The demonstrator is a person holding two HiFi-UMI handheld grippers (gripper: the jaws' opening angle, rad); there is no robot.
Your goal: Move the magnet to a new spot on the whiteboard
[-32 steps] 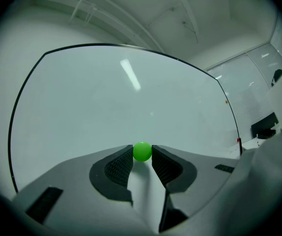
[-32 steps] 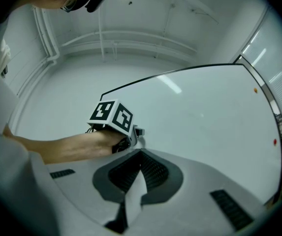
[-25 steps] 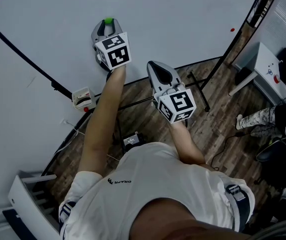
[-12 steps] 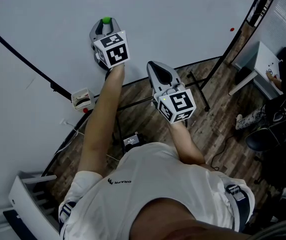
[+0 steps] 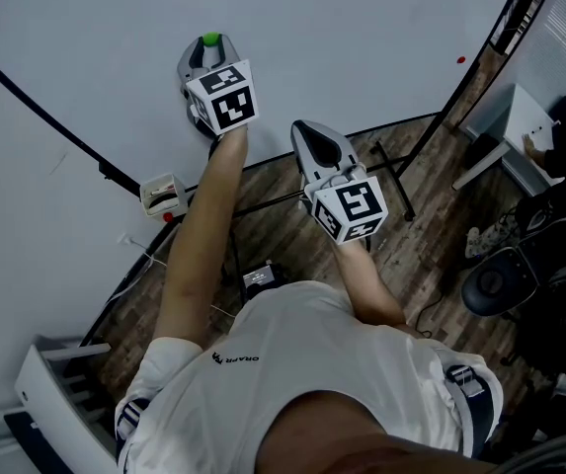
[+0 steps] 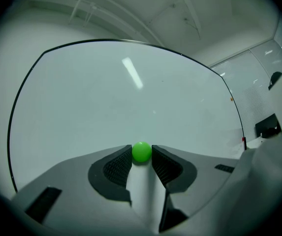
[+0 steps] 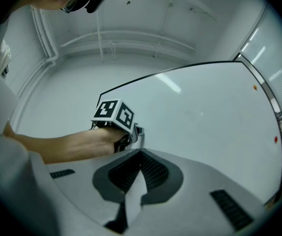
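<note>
The left tongs (image 6: 141, 157) are pinching a small green magnet (image 6: 141, 151) between the very tips of their ribbed pads. They are holding it at the whiteboard (image 5: 362, 28), near the board's lower edge, and no view is showing whether it is touching the surface. The right tongs (image 7: 141, 155) are hanging back from the board, closed on nothing. The grip is looking thin: only the pad tips are catching the smooth, round ball, so a harder squeeze or an angled pull is likely risking it squirting free. Sliding it across the board could also be letting the board's pull twist it out of the pads. Once dropped, it would probably be rolling away across the wooden floor (image 5: 411, 255) below.
</note>
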